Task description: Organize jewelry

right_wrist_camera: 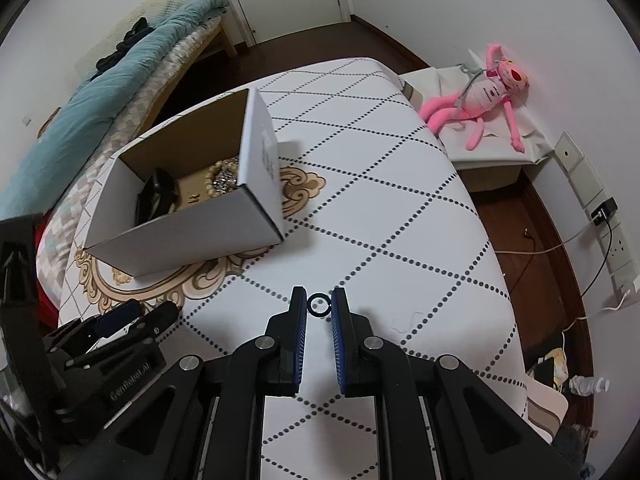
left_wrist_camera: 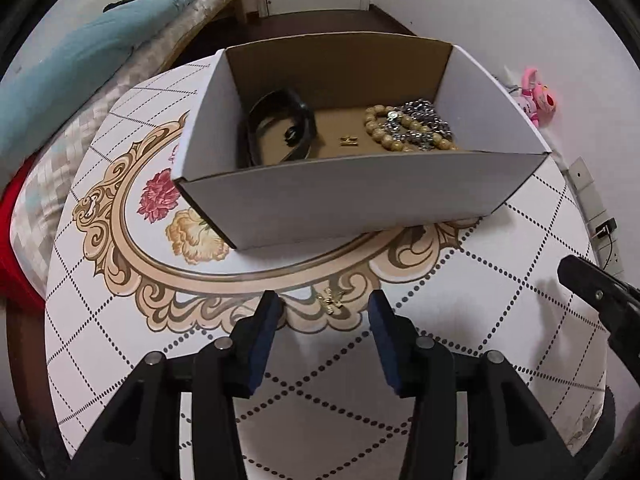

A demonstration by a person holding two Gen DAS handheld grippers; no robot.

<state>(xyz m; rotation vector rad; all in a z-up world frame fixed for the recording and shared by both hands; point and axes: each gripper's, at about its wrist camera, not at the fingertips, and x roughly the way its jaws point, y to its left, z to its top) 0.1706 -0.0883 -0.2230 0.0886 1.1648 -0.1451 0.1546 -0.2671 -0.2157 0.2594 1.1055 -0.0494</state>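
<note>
On the left side of the table [left_wrist_camera: 540, 264], which has a white cover with dotted diamond lines and a gold flower ornament, stands an open white cardboard box [left_wrist_camera: 340, 196]. Inside the box, from left to right, lie a black bangle [left_wrist_camera: 280, 128], a small gold piece [left_wrist_camera: 349, 141] in the middle of the floor, and at the right wall a wooden bead bracelet [left_wrist_camera: 384, 128] together with a silver chain [left_wrist_camera: 424, 114] that lies on it. In front of the box, toward the near edge of the table, the left gripper [left_wrist_camera: 323, 312] hovers with its jaws wide apart and holding nothing; a small gold ornament [left_wrist_camera: 331, 299] lies on the cover between the two blue pads [left_wrist_camera: 264, 336], and I cannot tell if they touch it. More to the right, near the middle of the table, the right gripper [right_wrist_camera: 319, 303] has its jaws nearly closed around a small black ring [right_wrist_camera: 319, 305], which sits at the tips between the blue pads, just beside both of them; whether they already press it is not clear. Beyond the right edge of the table, a pink plush toy [right_wrist_camera: 490, 96] lies on a low white surface beside the wall.
</note>
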